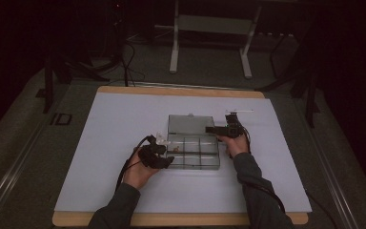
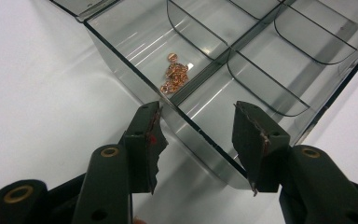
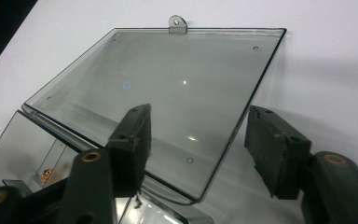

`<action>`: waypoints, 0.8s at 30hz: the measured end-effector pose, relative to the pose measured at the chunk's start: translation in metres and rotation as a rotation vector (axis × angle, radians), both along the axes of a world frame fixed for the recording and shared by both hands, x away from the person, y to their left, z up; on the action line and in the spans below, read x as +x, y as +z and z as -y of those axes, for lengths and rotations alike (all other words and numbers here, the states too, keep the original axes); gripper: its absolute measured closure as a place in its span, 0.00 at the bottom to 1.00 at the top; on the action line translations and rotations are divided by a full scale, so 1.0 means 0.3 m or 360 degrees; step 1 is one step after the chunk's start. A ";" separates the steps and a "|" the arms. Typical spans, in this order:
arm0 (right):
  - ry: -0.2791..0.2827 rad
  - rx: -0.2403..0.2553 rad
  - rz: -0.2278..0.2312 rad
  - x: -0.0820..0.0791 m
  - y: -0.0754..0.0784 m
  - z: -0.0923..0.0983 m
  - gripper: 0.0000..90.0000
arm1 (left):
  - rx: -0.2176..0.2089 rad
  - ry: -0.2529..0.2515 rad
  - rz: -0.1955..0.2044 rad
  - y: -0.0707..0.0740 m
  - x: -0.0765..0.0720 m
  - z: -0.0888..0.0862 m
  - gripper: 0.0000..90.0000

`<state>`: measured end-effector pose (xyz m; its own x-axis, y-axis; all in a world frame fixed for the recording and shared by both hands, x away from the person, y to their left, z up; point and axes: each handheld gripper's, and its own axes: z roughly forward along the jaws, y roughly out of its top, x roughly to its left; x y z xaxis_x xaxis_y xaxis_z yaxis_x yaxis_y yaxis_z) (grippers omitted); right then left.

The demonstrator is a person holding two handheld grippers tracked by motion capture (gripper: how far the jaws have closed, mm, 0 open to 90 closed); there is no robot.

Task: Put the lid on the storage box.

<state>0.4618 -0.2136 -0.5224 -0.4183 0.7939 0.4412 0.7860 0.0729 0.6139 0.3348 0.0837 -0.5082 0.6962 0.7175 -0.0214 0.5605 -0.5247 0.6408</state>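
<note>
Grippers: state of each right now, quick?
Left gripper: open, jaws straddling the near corner wall of the compartment box, holding nothing.
Right gripper: open, jaws around the lid edge, not clamped.

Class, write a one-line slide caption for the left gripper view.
Open left gripper straddles a corner of the clear compartment box holding small copper pieces.

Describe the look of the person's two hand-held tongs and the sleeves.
Both tongs, left and right, are black, each with two blocky jaws whose pads look worn and ragged, on arms with brass-coloured rivets. A black cable trails from the left one. The sleeves are dark grey.
</note>
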 end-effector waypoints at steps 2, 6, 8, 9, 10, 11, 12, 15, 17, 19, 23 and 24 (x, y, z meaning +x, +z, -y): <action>-0.0003 -0.0002 -0.0015 0.003 0.000 -0.003 0.43 | 0.0002 -0.0001 0.0000 0.000 0.000 0.000 0.59; -0.0010 0.0025 -0.0051 0.008 -0.003 -0.001 0.43 | 0.0002 0.0000 0.0002 0.000 0.000 0.001 0.59; -0.0011 0.0040 -0.0067 0.009 -0.004 0.000 0.43 | 0.0001 0.0002 0.0002 0.000 0.000 0.001 0.59; -0.0010 0.0051 -0.0081 0.010 -0.005 0.001 0.43 | 0.0000 0.0002 0.0002 0.000 0.000 0.002 0.59; -0.0003 0.0071 -0.0100 0.011 -0.006 0.002 0.45 | 0.0001 0.0002 0.0002 0.000 0.000 0.002 0.59; -0.0002 0.0083 -0.0105 0.011 -0.006 0.002 0.45 | 0.0001 0.0002 0.0001 0.000 0.000 0.002 0.59; 0.0000 0.0069 -0.0087 0.010 -0.004 0.000 0.45 | 0.0003 0.0001 0.0002 0.000 0.000 0.002 0.59; 0.0006 0.0050 -0.0062 0.007 0.000 -0.002 0.45 | 0.0003 0.0000 0.0002 0.000 0.000 0.002 0.59; 0.0021 0.0028 -0.0017 0.002 0.006 -0.004 0.47 | 0.0009 0.0000 0.0007 0.001 0.000 0.004 0.59; 0.0032 0.0015 0.0007 0.000 0.010 -0.004 0.48 | 0.0009 0.0000 0.0008 0.001 0.000 0.004 0.59; 0.0047 -0.0023 0.0072 -0.008 0.023 -0.003 0.52 | 0.0009 0.0000 0.0008 0.001 0.000 0.004 0.59; 0.0052 -0.0035 0.0090 -0.010 0.027 -0.002 0.54 | 0.0010 0.0001 0.0007 0.001 0.000 0.004 0.59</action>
